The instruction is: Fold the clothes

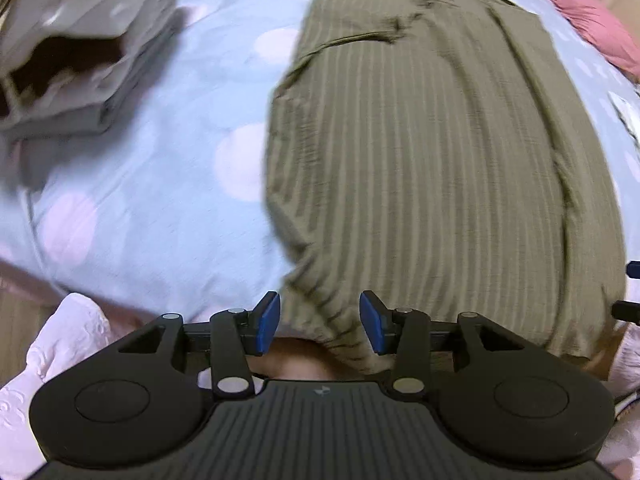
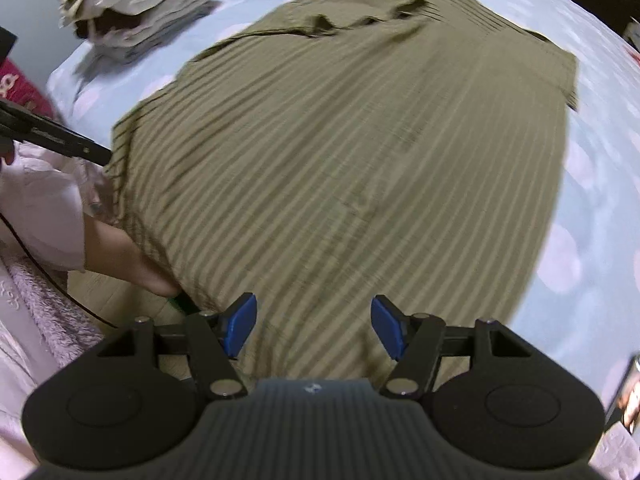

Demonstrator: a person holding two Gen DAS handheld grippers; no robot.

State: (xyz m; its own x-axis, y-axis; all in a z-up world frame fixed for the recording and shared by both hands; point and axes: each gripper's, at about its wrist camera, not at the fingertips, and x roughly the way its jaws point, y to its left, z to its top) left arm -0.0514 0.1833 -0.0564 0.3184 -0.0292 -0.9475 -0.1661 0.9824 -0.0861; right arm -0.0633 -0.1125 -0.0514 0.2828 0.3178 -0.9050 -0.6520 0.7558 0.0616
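An olive striped garment [image 1: 432,152] lies spread flat on the pale blue bed cover with pink dots [image 1: 152,168]; its near hem hangs toward me. My left gripper [image 1: 320,322] hovers over the hem's near left corner, its blue pads apart and touching no cloth. In the right wrist view the same garment [image 2: 340,152] fills the middle. My right gripper [image 2: 314,326] stands open above its near edge with nothing pinched. The left gripper's black frame [image 2: 56,136] shows at the left edge there.
A stack of folded pale clothes [image 1: 84,44] sits at the far left of the bed, seen too as a stack [image 2: 144,4] in the right wrist view. A pink cloth [image 1: 592,20] lies far right. A person's pink sleeve [image 2: 44,208] and hand are at the near left.
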